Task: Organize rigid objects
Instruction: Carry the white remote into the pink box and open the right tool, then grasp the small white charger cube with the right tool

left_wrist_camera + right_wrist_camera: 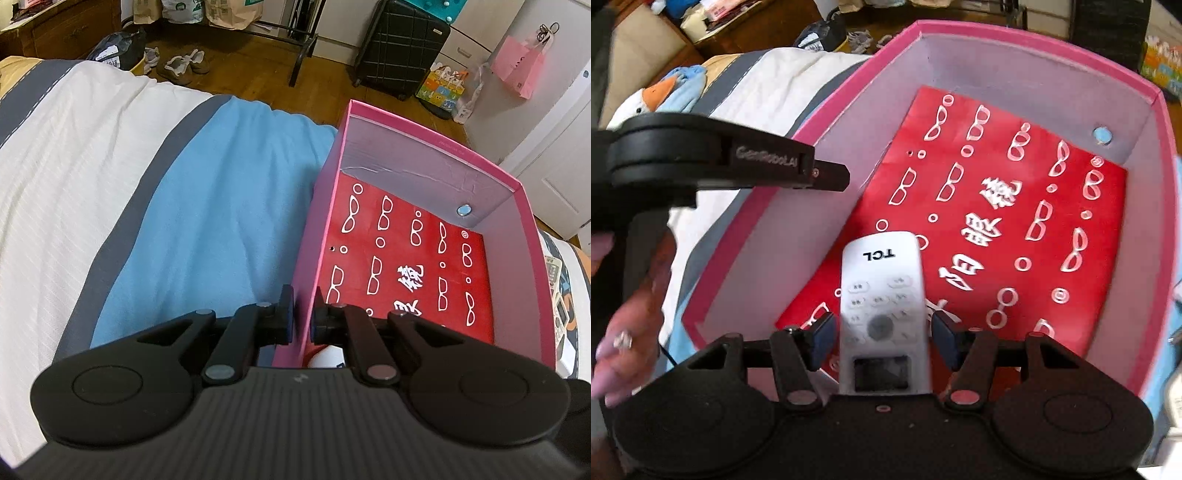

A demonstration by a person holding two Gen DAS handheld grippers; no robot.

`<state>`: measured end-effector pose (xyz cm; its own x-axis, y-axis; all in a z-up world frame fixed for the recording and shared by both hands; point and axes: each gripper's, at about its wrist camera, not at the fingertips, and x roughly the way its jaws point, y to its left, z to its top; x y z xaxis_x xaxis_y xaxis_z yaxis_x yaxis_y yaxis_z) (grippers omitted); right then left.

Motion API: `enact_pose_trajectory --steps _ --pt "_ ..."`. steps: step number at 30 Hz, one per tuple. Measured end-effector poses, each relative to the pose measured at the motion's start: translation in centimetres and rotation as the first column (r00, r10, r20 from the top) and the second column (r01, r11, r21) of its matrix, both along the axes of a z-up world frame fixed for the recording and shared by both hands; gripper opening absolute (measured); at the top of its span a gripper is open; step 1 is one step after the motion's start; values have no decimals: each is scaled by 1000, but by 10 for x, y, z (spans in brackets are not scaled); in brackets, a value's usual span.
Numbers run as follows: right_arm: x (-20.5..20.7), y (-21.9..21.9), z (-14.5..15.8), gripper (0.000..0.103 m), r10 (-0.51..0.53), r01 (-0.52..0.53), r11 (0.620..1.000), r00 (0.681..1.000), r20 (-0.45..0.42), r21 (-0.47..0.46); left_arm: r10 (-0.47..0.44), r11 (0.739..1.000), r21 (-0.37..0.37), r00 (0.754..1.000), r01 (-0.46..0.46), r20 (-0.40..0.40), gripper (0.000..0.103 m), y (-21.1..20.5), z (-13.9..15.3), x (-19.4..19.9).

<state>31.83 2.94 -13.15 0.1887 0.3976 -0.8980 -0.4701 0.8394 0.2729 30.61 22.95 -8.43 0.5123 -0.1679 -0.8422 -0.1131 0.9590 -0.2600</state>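
My right gripper (884, 336) is down inside the pink box (1015, 40), w/ the white TCL remote (882, 295) between its fingers. Jaws abt half wide; blue pads sit right at the remote's two long edges, but the view is blurred there and I can't tell if they press on it or just flank it. Remote's long axis runs along my gripper's line, front to back: the TCL logo end points away from me toward the far wall of the box, the small dark screen end sits close under my gripper body. Button face is up. It's over the near-left part of the red sheet (1034, 221) w/ the white eyeglass drawings that lines the box floor; can't tell if it rests on the sheet or hangs just above.

My left gripper (302, 317) is clamped tight on the box's left wall (306, 258), one finger outside over the blue blanket (221, 206), one inside. In the right wrist view that gripper shows side-on at the box's left rim, w/ my left hand (624, 314) on its handle.

Box sits on the bed, on the blue blanket beside the white-and-grey duvet (74, 166). More remotes (557, 291) lie just outside the box's right wall.
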Motion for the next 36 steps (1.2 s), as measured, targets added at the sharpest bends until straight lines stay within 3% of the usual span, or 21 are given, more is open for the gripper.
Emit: enact_pose_trajectory --steps 3,5,6,10,14,19,23,25,31,34,36 --pt "-7 -9 3 59 0 0 1000 1000 -2 26 -3 1000 4 1000 3 1 7 0 0 0" --pt "-13 -11 3 43 35 -36 999 999 30 18 -1 1000 3 1000 1 0 7 1 -1 1" --pt "-15 -13 3 29 44 -45 999 998 36 9 -1 1000 2 1000 1 0 7 0 -1 1" --pt "-11 -21 -5 19 19 -20 1000 1000 5 7 -3 1000 10 1000 3 0 7 -2 0 0" --pt "-17 -14 -8 20 48 -46 998 998 45 -32 1 1000 11 1000 -1 -3 7 -2 -1 1" --pt "-24 -60 28 21 -15 8 991 999 53 136 -3 1000 3 1000 3 2 7 -1 0 0" --pt "-47 -128 64 29 -89 57 956 991 102 287 -7 1000 22 1000 7 -2 7 0 1 0" --pt "-62 -158 72 30 -125 86 945 986 106 316 -7 1000 27 1000 7 -4 7 0 1 0" --pt "-93 -227 71 41 -174 136 969 968 181 204 -2 999 34 1000 3 -6 6 -2 2 0" --pt "-103 -249 52 54 -185 143 974 950 252 176 -3 999 42 1000 3 -10 7 -4 4 -1" --pt "-110 -264 32 55 -240 205 967 934 264 151 -4 999 45 1000 5 -7 7 -5 4 -2"
